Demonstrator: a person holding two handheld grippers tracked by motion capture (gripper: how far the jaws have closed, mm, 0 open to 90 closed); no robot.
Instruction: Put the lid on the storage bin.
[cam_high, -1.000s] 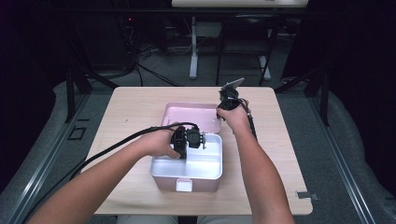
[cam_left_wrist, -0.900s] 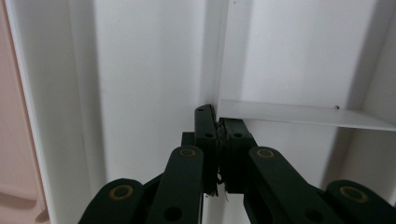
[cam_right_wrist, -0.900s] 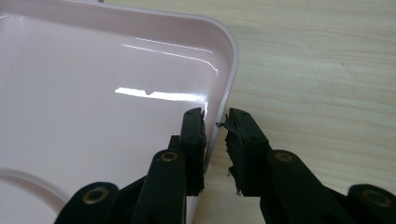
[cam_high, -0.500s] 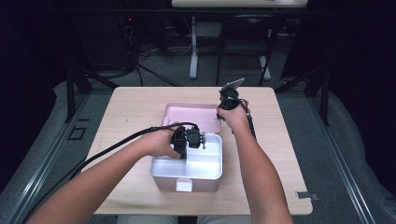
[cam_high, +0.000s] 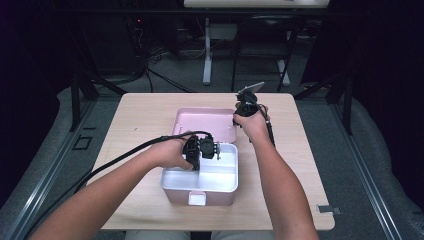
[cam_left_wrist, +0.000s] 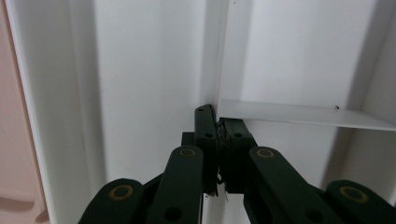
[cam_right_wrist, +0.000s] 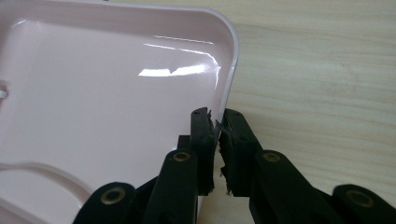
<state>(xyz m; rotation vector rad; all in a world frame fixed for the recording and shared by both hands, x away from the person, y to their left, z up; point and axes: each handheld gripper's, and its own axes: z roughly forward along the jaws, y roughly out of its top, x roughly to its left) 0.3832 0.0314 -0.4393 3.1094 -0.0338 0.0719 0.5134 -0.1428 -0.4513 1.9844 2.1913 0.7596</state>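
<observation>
A pink lunch box (cam_high: 200, 194) stands open near the table's front edge, with a white divided tray (cam_high: 220, 176) inside. Its pink lid (cam_high: 205, 125) lies flat behind it. My left gripper (cam_high: 215, 150) reaches into the tray from the left. In the left gripper view it (cam_left_wrist: 217, 122) is shut on the thin upright divider (cam_left_wrist: 215, 56) where a cross wall (cam_left_wrist: 299, 114) meets it. My right gripper (cam_high: 238, 121) points down at the lid's right edge. Its jaws (cam_right_wrist: 217, 122) have just been closing and now pinch the lid's raised rim (cam_right_wrist: 232, 60).
The light wooden table (cam_high: 135, 115) has bare room to the left and right of the box. A small white latch (cam_high: 197, 199) sits on the box's front wall. Each gripper's black cable trails back along the forearm. Dark floor, table legs and cables lie beyond the far edge.
</observation>
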